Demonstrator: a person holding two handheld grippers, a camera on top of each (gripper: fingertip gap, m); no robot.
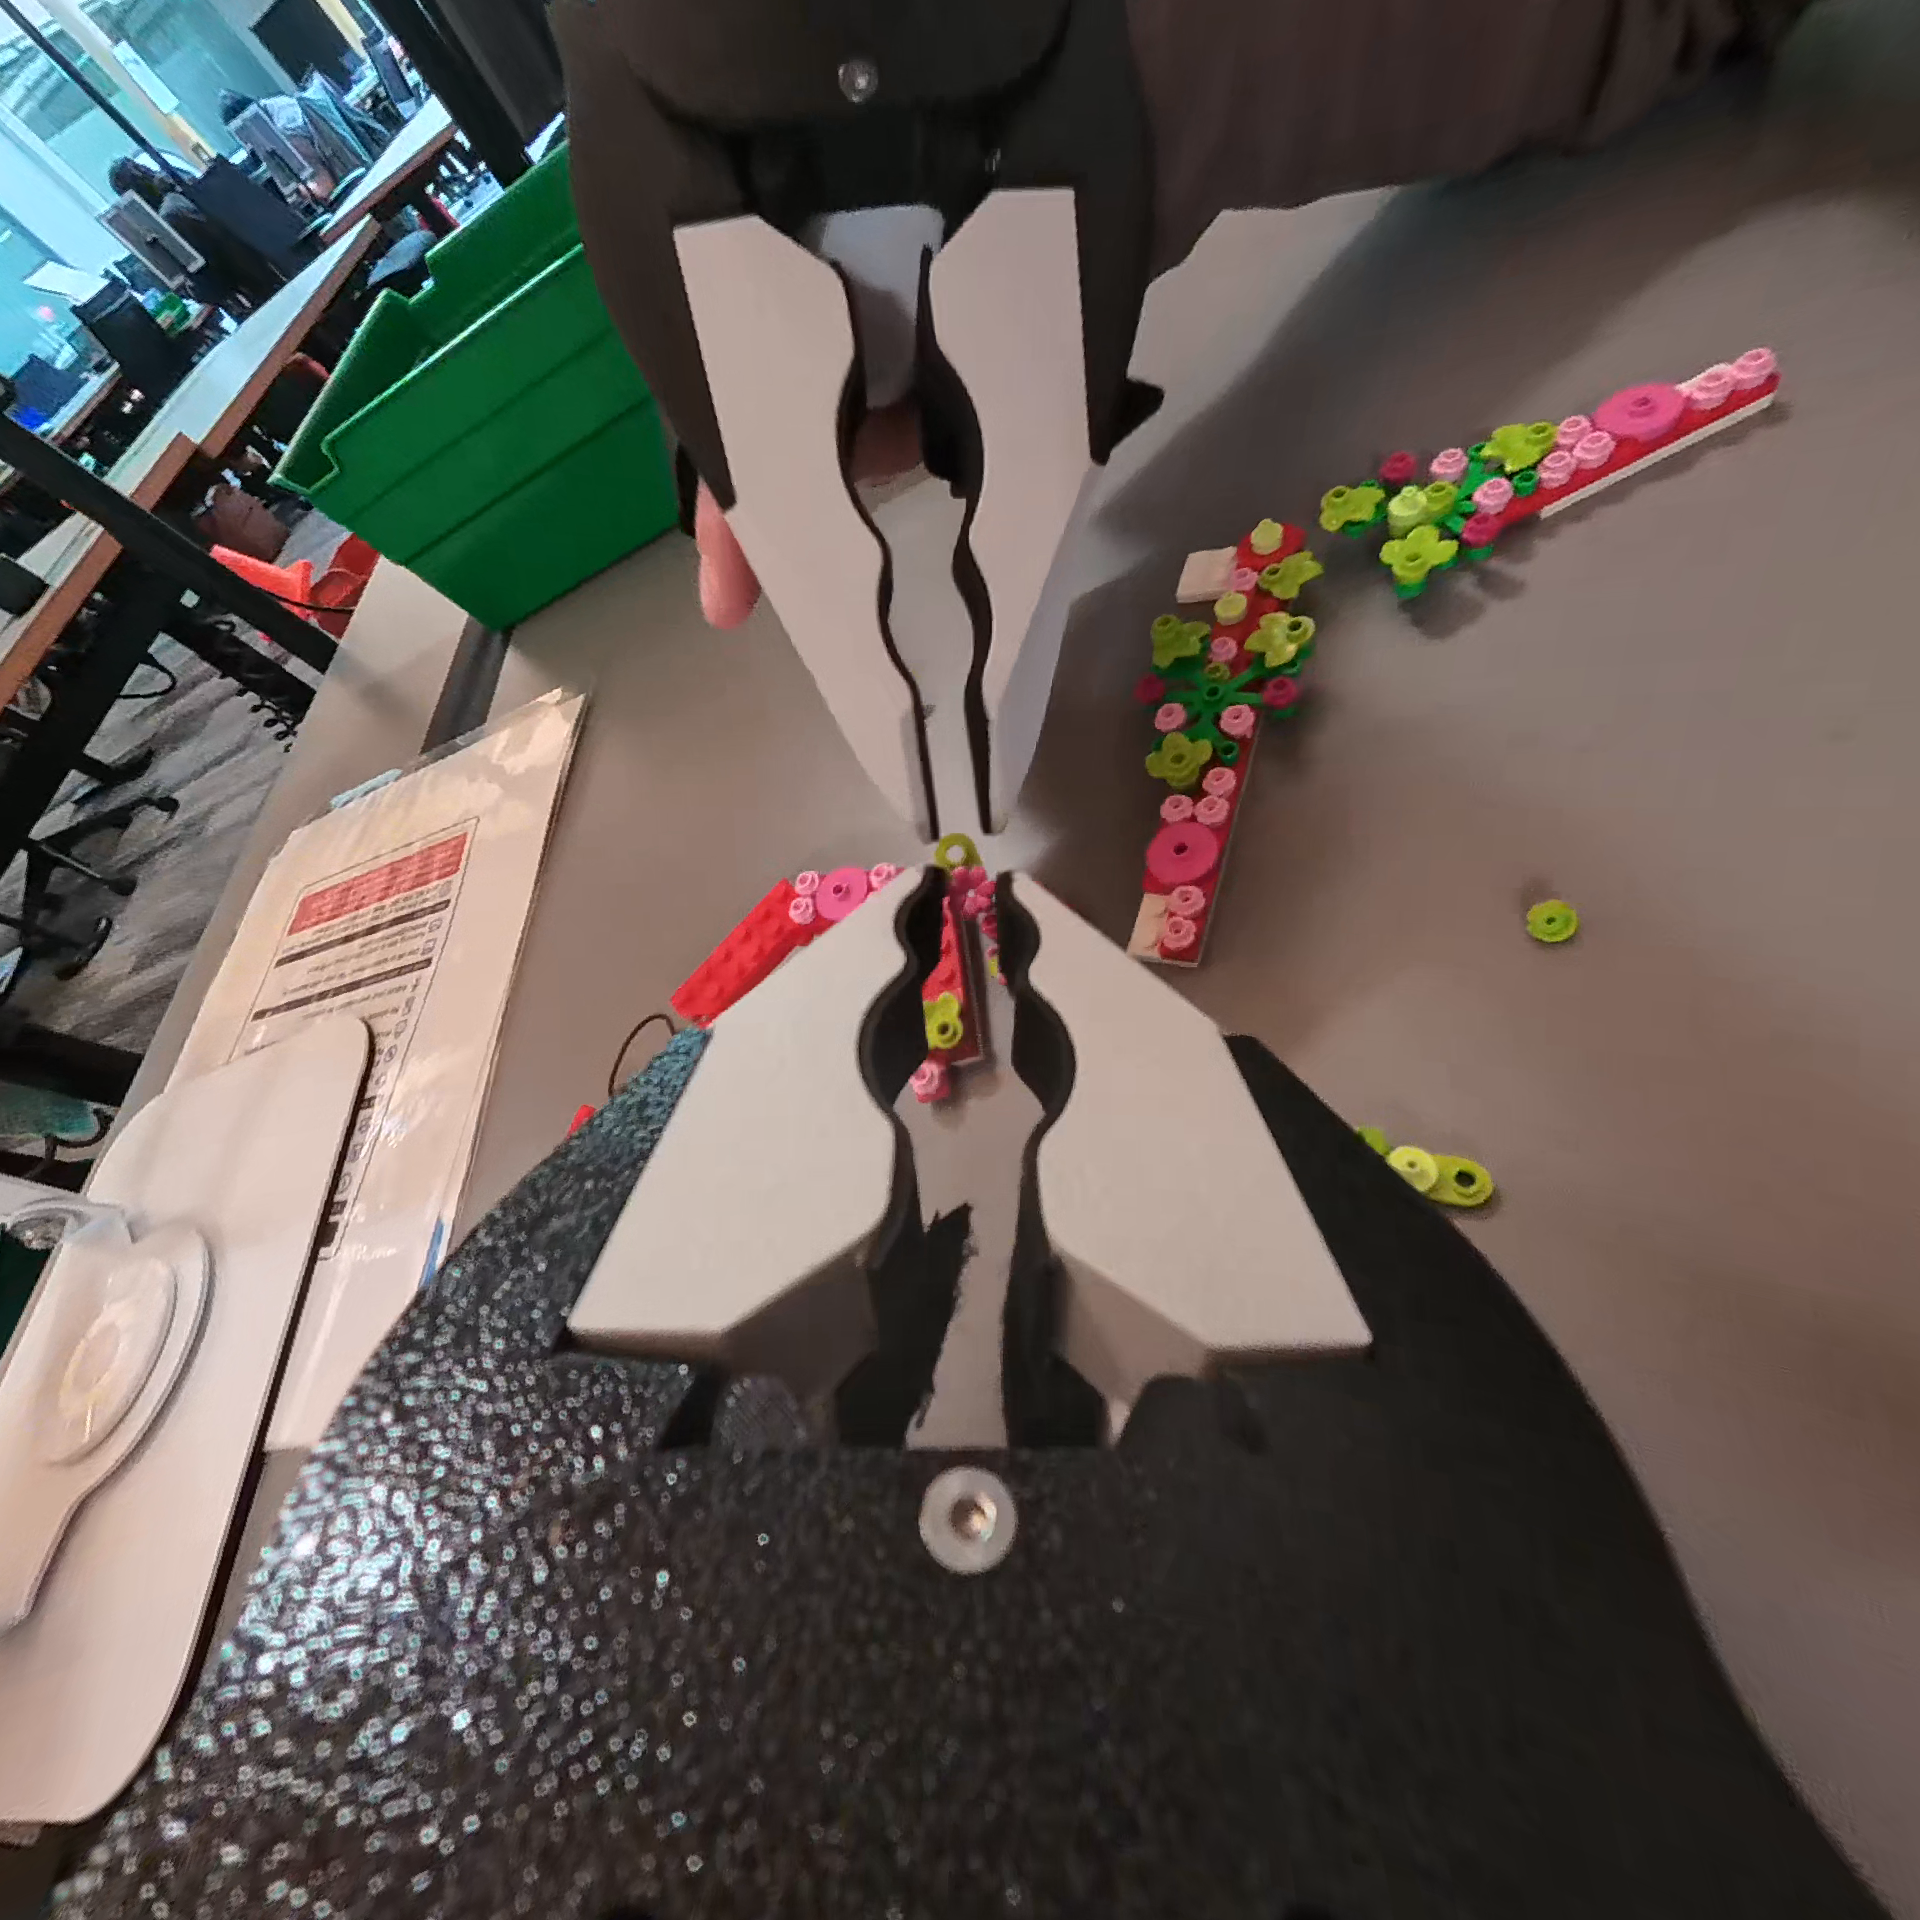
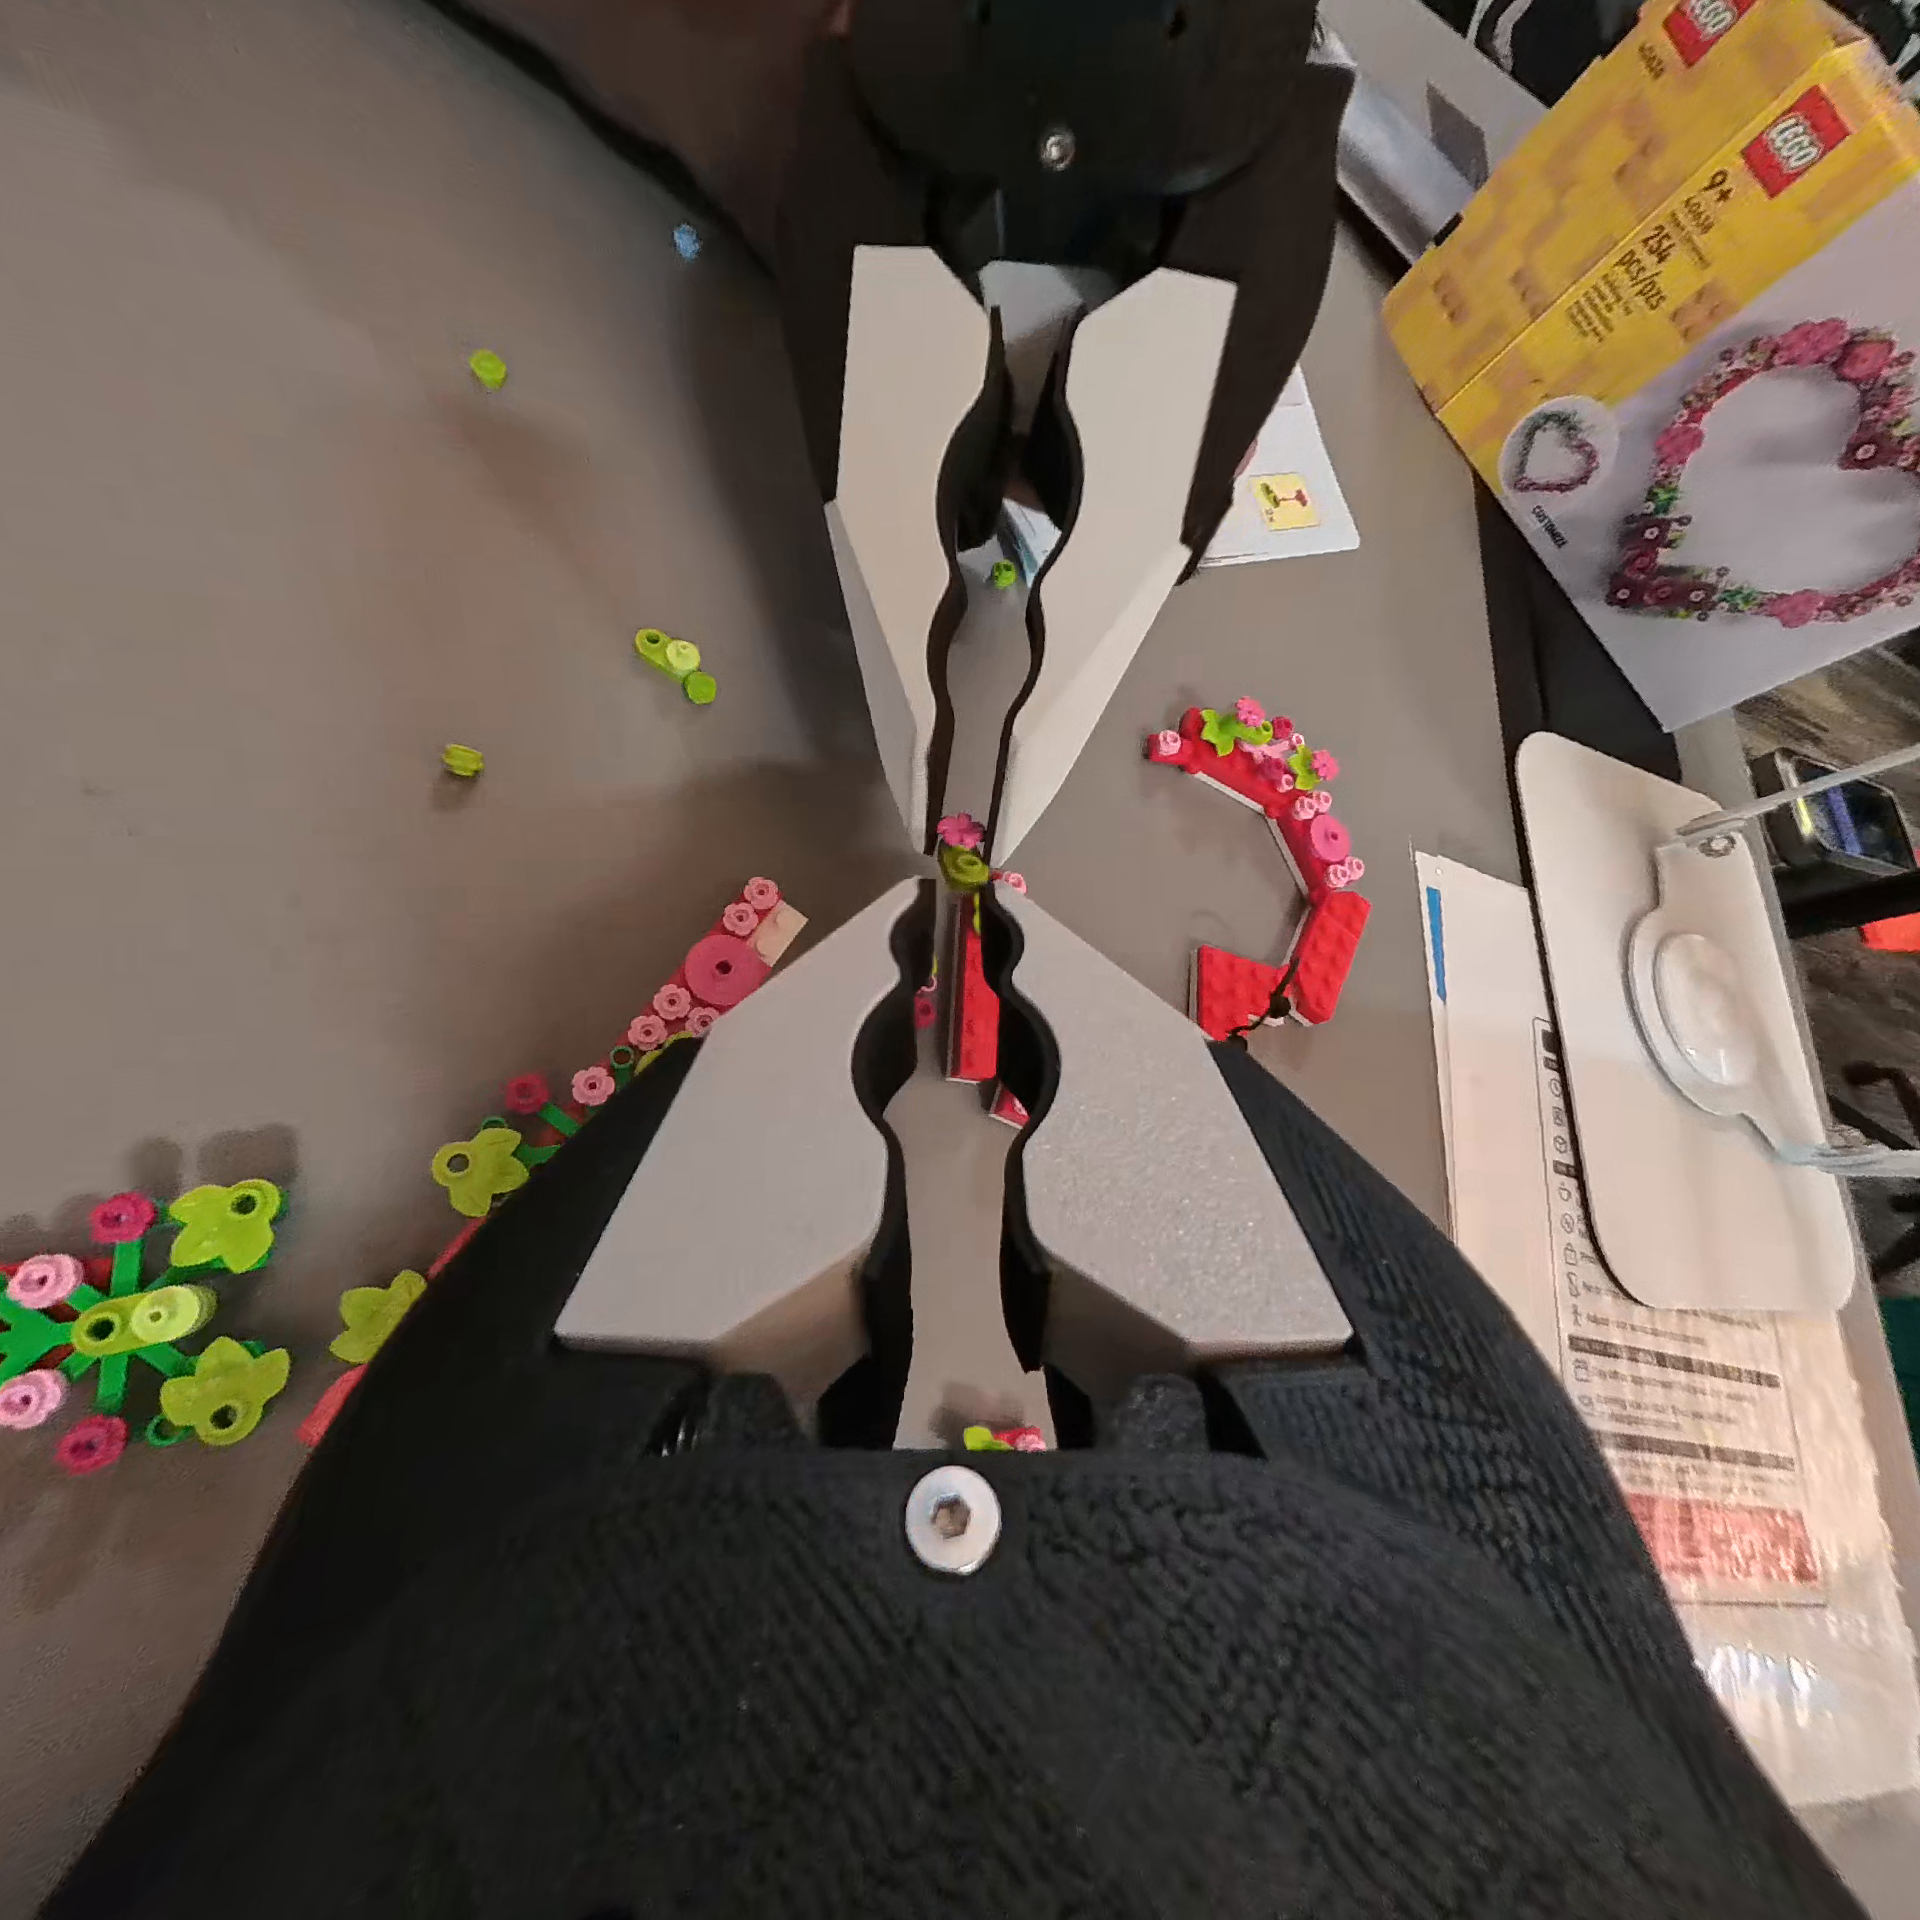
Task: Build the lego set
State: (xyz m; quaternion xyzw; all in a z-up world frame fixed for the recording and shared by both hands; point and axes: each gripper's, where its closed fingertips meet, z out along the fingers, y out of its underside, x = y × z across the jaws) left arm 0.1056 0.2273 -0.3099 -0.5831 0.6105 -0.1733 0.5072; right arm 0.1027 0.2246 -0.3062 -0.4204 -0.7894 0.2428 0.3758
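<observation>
The lego set [image 1: 1210, 748], a flowered wreath in sections, lies spread over the grey table [image 1: 1558, 1351]. Its straight lengths sit to one side, a curved section [image 2: 1283, 862] to the other, and loose lime studs [image 2: 675, 660] are scattered between. We see the left gripper [image 1: 964, 883] and the right gripper [image 2: 964, 891] meeting tip to tip at the centre, both sets of tongs drawn narrow. Each wrist view shows a red strip [image 1: 951, 997] standing on edge in its own gripper's gap and, we judge, clamped there. We cannot tell whether this is one strip or two.

We reckon the plastic is light, stiff and smooth enough to slip. The small blossoms look liable to pop off their studs under a sideways push. The safest hold, in our view, is across the plate's flat faces, clear of the flowers. The set's box [image 2: 1714, 416] rests at the table's edge.
</observation>
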